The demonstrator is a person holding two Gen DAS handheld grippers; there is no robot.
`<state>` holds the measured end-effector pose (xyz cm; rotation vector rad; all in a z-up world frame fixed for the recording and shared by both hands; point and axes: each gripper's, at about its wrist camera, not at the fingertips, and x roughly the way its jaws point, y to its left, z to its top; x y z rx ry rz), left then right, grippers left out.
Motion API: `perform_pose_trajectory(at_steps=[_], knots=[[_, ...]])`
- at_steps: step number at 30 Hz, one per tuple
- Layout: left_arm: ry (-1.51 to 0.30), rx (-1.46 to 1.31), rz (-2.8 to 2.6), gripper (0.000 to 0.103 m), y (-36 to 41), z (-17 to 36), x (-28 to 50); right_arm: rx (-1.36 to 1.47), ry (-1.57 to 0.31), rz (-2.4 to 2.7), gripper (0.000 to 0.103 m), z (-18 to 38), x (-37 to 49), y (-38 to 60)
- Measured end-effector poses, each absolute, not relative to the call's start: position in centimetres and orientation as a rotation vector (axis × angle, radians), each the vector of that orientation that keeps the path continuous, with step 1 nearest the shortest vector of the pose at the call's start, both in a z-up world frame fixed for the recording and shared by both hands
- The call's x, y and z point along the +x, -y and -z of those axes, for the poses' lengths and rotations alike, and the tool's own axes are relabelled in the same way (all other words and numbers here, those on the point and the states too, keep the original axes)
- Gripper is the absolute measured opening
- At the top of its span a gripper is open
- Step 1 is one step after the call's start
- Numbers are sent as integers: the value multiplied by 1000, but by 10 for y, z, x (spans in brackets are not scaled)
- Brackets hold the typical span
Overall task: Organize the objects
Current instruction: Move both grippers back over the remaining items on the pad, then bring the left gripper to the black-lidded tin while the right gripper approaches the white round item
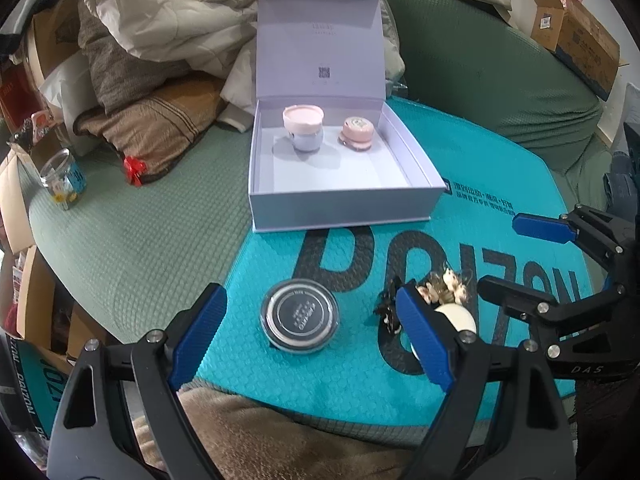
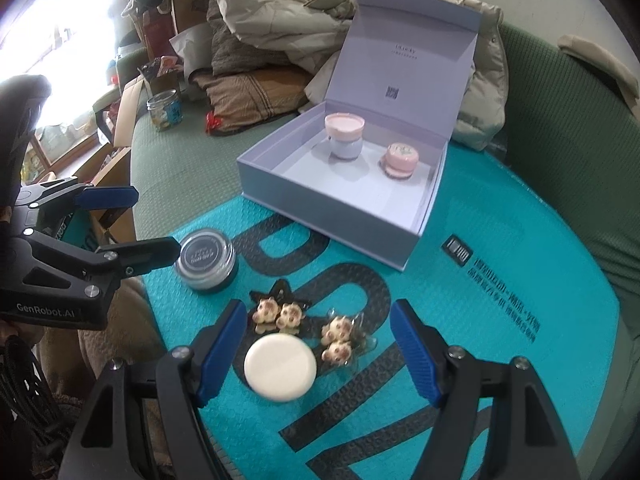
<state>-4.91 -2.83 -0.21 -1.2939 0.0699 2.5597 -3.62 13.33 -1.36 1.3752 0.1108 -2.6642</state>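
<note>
— How did the two tools stand?

— The left gripper was spread wide, its blue pads either side of the dark-lidded jar without touching it. The jar sat upright on the teal padded mailer. The right gripper was also spread wide and held nothing; the round cream disc lay between its fingers, nearer the left-hand pad.

— And the rest of the items?

— Just beyond the disc lay two sets of small paw-shaped clips, one on a dark backing, the other on something clear. The dark-lidded jar stood to their left in the right wrist view, close to the tip of the left gripper.

— Where was the box?

— The lavender gift box sat open at the far edge of the mailer, its lid standing upright. Inside, toward the back, were a pale jar with a pink lid and, beside it but apart, a lower pink jar. The front part of the box floor was bare.

— Anything around?

— A green sofa cover under the mailer, with a heap of bedding behind.
</note>
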Motion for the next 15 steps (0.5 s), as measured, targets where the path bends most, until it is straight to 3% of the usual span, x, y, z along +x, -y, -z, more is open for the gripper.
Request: perform_pose_trajectory(at_steps=[15], knots=[[7, -1322, -2483, 86, 21, 35, -40, 1433, 20, 2605, 75, 50, -25, -150]])
